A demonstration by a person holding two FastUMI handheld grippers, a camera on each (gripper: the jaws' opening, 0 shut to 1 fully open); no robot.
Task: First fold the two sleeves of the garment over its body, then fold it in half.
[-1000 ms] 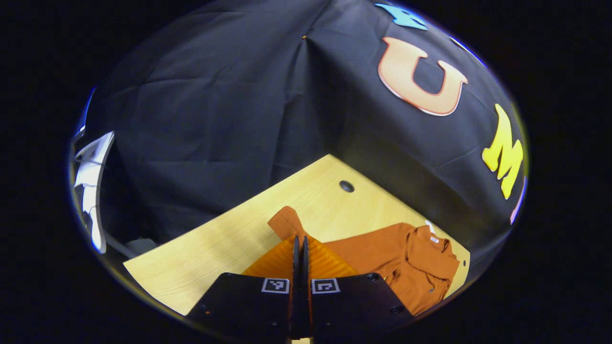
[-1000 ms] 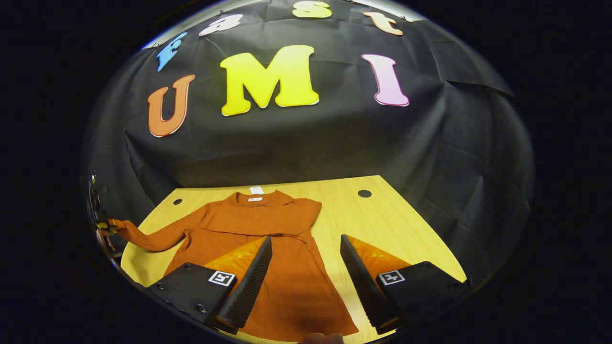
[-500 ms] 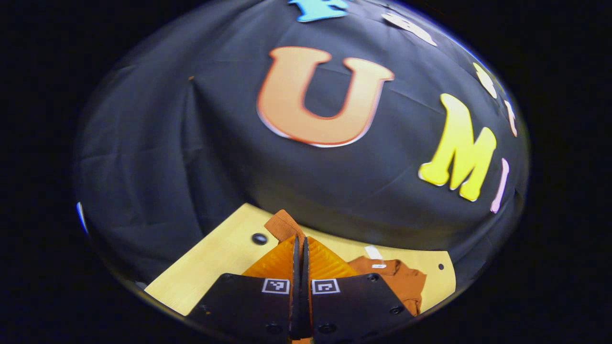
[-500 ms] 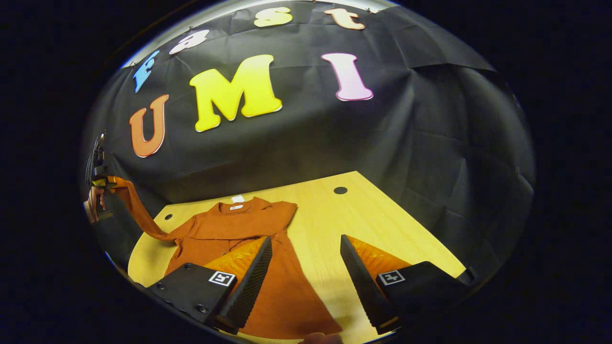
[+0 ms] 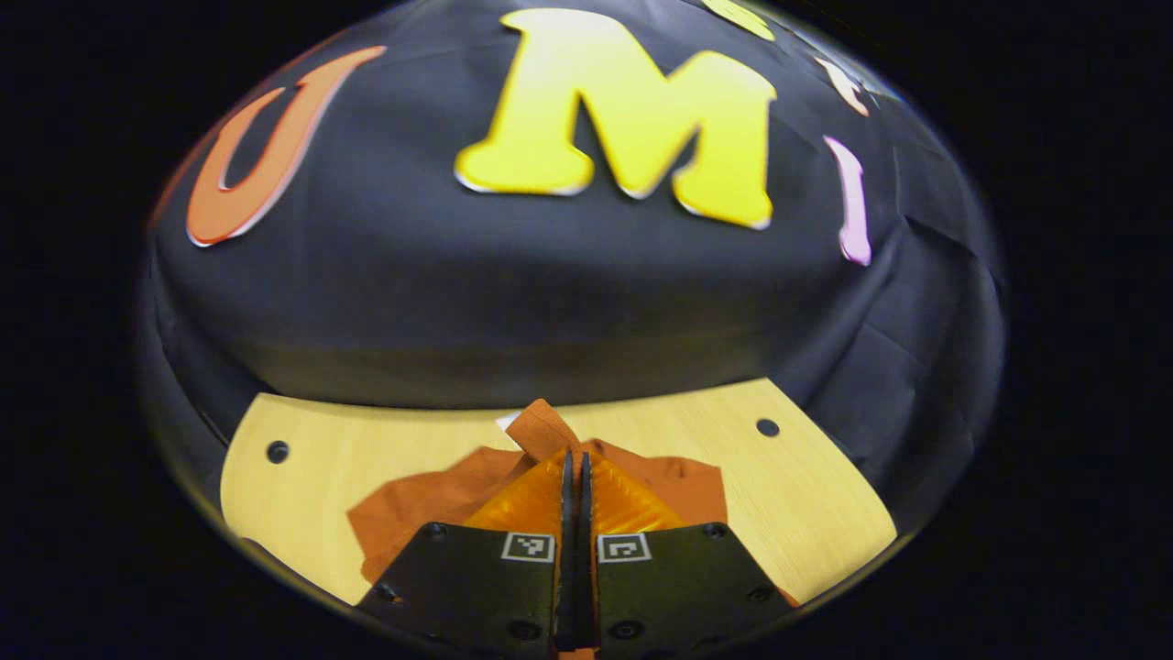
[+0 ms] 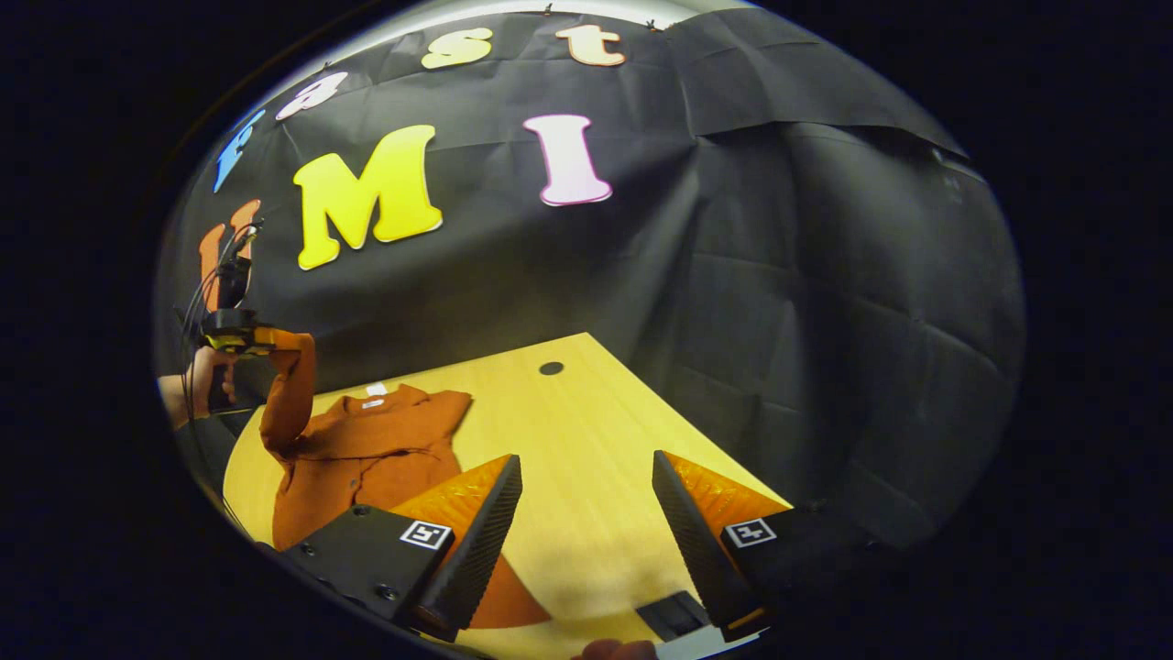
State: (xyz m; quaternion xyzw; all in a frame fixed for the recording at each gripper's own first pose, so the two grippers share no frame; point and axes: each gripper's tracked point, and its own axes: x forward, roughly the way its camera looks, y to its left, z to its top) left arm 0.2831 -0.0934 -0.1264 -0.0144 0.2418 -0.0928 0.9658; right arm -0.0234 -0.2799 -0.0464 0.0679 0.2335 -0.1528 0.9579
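Broadly, the wooden table [image 6: 586, 431] spans the booth floor, with the rust-orange garment [image 6: 367, 454] lying on its left part in the right gripper view, collar toward the wall. 1 sleeve [image 6: 291, 394] rises off the cloth, lifted clear of the table to the left gripper [image 6: 240, 341], which a hand [image 6: 197, 376] holds up beside the wall. In the left gripper view that gripper [image 5: 575, 477] has both fingers pressed together on the sleeve cuff [image 5: 542, 429], above the garment body [image 5: 431, 500]. Lower down, the right gripper [image 6: 586, 513] hangs over bare table, fingers spread wide, gripping nothing. 2 small dark holes [image 5: 277, 451] mark the tabletop.
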